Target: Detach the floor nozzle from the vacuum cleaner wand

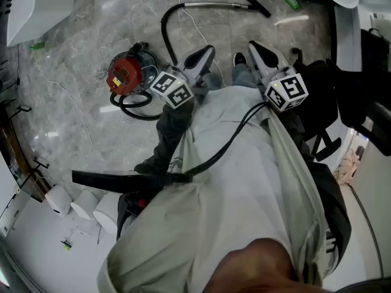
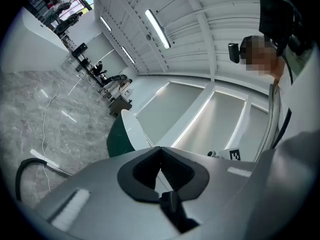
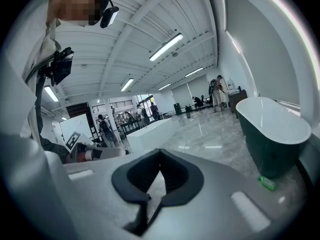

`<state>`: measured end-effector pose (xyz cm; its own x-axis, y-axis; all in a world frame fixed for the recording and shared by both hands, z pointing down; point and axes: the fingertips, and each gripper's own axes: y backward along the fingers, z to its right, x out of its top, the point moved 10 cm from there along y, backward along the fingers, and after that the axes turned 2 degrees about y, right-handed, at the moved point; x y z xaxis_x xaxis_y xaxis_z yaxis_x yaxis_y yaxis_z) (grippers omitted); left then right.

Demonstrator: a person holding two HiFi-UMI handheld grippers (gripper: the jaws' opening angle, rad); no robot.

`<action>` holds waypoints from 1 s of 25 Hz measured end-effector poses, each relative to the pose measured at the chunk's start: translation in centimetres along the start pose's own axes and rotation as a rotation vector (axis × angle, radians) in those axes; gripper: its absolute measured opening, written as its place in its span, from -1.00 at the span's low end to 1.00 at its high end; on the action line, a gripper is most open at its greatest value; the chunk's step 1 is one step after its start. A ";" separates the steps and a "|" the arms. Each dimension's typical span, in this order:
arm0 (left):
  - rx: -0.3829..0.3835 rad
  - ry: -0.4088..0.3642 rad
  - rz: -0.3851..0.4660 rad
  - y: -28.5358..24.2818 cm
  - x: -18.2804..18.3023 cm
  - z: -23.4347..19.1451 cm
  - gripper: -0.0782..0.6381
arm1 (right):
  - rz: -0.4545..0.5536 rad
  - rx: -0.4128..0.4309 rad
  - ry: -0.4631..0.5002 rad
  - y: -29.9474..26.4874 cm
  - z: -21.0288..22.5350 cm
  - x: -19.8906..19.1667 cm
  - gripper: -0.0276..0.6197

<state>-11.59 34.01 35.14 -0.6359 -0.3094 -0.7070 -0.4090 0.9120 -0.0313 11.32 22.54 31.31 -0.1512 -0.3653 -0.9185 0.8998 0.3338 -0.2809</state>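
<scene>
Head view: vacuum on broad floor

The person wears a loose, pale shirt crossed by a black cable. The left gripper and right gripper are silver-grey, each bearing a white cube with black square markers.

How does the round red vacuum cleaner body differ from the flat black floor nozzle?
The round red vacuum cleaner body is bulky and drum-shaped; the flat black floor nozzle is a thin bar. The body lies left, nearer the person; the nozzle lies farther off, at the top of the head view. The nozzle sits on the shiny metal wand; black hose coils beside the body. Both rest on the grey marble floor.
</scene>
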 end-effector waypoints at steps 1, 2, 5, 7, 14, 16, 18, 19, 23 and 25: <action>-0.002 -0.003 -0.004 0.1 0.1 0.0 -0.77 | 0.001 -0.003 -0.002 0.0 -0.1 -0.1 -0.91; -0.004 -0.005 -0.007 0.1 0.1 0.1 -0.77 | 0.002 -0.007 -0.003 0.1 -0.2 -0.1 -0.91; -0.010 -0.002 -0.013 0.3 -0.2 0.2 -0.77 | 0.001 -0.016 -0.011 0.4 -0.3 -0.4 -0.91; -0.012 0.002 -0.015 0.6 -0.4 0.2 -0.77 | 0.001 -0.021 -0.017 0.6 -0.5 -0.7 -0.91; -0.025 0.006 -0.020 1.6 -0.2 0.1 -0.77 | 0.039 0.014 0.036 0.1 -2.3 -0.3 -0.91; -0.025 -0.006 -0.022 2.0 -0.3 -0.1 -0.77 | 0.016 0.060 0.151 -0.3 -3.1 0.0 -0.91; -0.025 -0.022 -0.038 2.2 -0.2 -0.1 -0.77 | -0.040 0.084 0.264 -0.4 -3.9 0.5 -0.91; -0.025 -0.024 -0.047 2.1 0.0 0.0 -0.77 | -0.062 0.075 0.303 -0.4 -4.2 0.7 -0.91; -0.045 -0.031 -0.070 1.8 -0.2 -0.5 -0.77 | -0.108 -0.026 0.400 -0.2 -4.4 0.3 -0.91; -0.043 -0.038 -0.082 1.3 -0.3 -1.1 -0.77 | -0.107 -0.073 0.369 -0.3 -3.5 -0.1 -0.91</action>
<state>-12.70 34.98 36.11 -0.5744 -0.3711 -0.7296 -0.4870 0.8714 -0.0598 9.68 25.53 30.52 -0.3914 -0.0681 -0.9177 0.8416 0.3768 -0.3869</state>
